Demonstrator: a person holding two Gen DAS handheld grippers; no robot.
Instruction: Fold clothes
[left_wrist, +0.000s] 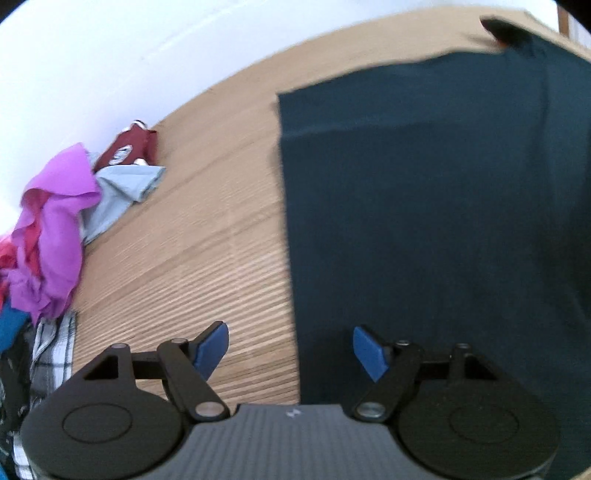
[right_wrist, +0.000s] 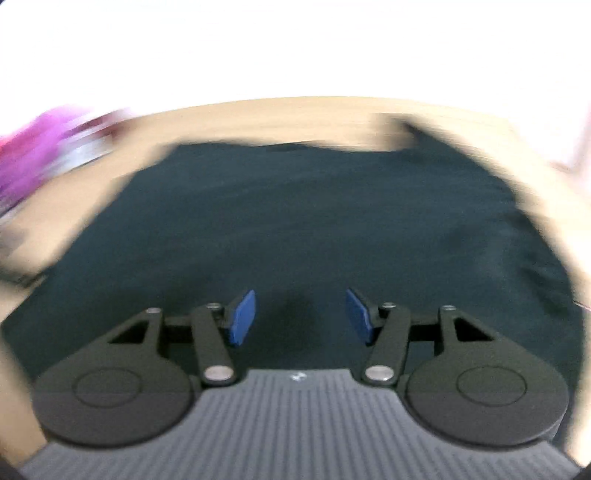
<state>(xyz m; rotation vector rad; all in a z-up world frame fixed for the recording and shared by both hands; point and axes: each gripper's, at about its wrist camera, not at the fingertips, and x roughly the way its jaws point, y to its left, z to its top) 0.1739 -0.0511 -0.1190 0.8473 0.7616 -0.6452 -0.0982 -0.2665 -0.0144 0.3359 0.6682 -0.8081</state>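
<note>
Dark teal garment (left_wrist: 436, 221) spread flat on wooden counter (left_wrist: 207, 258), right of centre. Left gripper (left_wrist: 291, 350) jaws apart, empty, over garment's left edge. Right gripper (right_wrist: 300, 317) apart, empty, above the cloth; blurred, contact unclear. Pile of clothes (left_wrist: 55, 229) far left.

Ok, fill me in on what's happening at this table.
A person with a handheld gripper in each hand is folding clothes. A dark teal garment lies spread flat on the wooden table. The left gripper hovers open over the garment's left edge, and the right gripper is open above its middle; neither holds anything. A pile of unfolded clothes, purple, light blue and maroon among them, waits at the table's left side. The right wrist view is blurred.
</note>
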